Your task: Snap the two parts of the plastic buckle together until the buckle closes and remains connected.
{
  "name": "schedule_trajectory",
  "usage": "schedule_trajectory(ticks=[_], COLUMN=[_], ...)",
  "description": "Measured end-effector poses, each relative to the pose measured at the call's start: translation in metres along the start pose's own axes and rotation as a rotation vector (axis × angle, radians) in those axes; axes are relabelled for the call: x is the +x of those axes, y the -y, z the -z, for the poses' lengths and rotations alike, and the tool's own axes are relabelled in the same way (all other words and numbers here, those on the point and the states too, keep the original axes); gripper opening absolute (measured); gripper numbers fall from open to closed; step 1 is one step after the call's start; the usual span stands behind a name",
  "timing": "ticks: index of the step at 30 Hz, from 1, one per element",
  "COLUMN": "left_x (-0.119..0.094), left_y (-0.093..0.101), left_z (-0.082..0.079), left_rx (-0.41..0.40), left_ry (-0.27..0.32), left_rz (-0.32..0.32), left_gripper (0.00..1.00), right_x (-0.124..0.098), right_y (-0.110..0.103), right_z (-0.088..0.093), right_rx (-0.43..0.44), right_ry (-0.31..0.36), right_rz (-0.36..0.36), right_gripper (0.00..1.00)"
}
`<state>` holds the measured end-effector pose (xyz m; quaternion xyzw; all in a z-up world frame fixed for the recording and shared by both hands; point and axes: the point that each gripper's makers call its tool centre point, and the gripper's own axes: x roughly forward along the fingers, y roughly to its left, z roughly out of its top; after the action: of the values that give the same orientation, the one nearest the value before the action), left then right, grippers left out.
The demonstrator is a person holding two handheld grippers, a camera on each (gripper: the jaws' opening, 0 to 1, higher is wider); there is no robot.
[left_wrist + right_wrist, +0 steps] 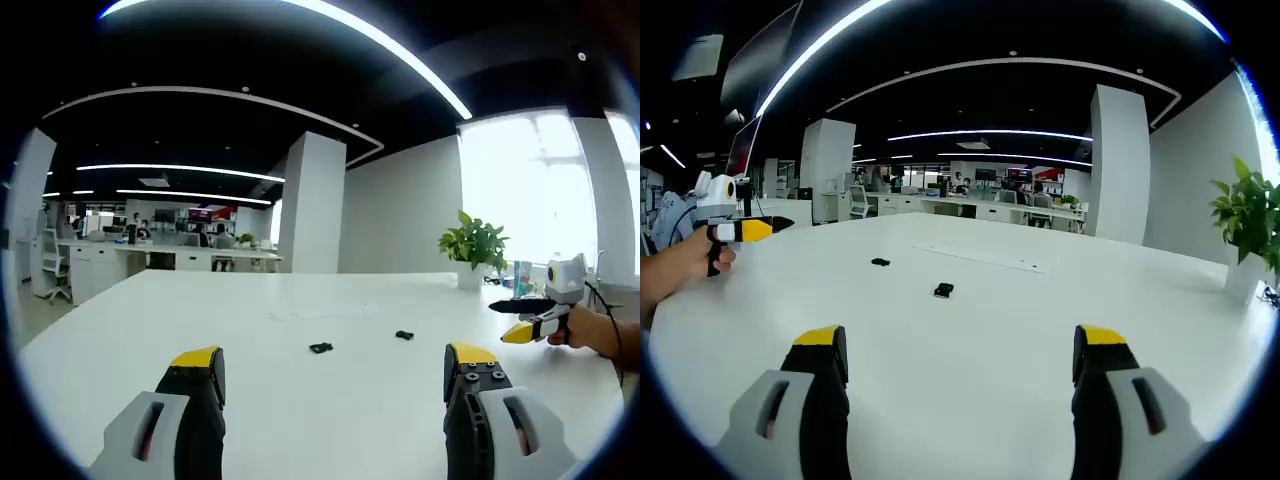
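White desk (300, 400) spread wide, bare but for two small black pieces. Potted plant (475, 245) off at the far edge. Left gripper (335, 375) held back, jaws wide apart, gripping nothing. Right gripper (960, 355) likewise spread and empty. Nearer buckle part (944, 290) and farther buckle part (880, 262) lying apart mid-desk, untouched. Looks like the very start: approach not yet made. Next, probably reaching in, one gripper per piece, lining up prongs to socket before pressing home.
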<state>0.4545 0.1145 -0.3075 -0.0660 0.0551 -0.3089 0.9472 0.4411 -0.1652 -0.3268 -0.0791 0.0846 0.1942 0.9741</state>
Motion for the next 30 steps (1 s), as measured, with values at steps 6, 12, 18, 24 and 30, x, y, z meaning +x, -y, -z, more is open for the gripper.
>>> schedule_trajectory(ticks=[6,12,18,24,30], left_x=[-0.007,-0.012,-0.019,-0.008,0.001], left_y=[0.000,0.000,0.006,0.006,0.002], left_z=[-0.009,-0.002,-0.005,0.002,0.000], left_rx=[-0.007,0.015,0.026,0.052,0.042], left_ry=[0.034,0.019,0.039,0.010,0.002], left_rz=[0.016,0.009,0.010,0.010,0.024], left_gripper=[0.91,0.92,0.92,0.93,0.93], right_x=[-0.001,-0.008,-0.014,-0.012,-0.008], right_y=[-0.003,0.000,0.004,0.004,0.003], right_z=[-0.008,-0.009,-0.003,0.000,-0.002], right_rx=[0.017,-0.010,0.001,-0.007,-0.021], right_ry=[0.032,0.041,0.032,0.021,0.027], right_rz=[-0.010,0.006,0.014,0.017,0.007], right_gripper=[0.93,0.93,0.93,0.93,0.93])
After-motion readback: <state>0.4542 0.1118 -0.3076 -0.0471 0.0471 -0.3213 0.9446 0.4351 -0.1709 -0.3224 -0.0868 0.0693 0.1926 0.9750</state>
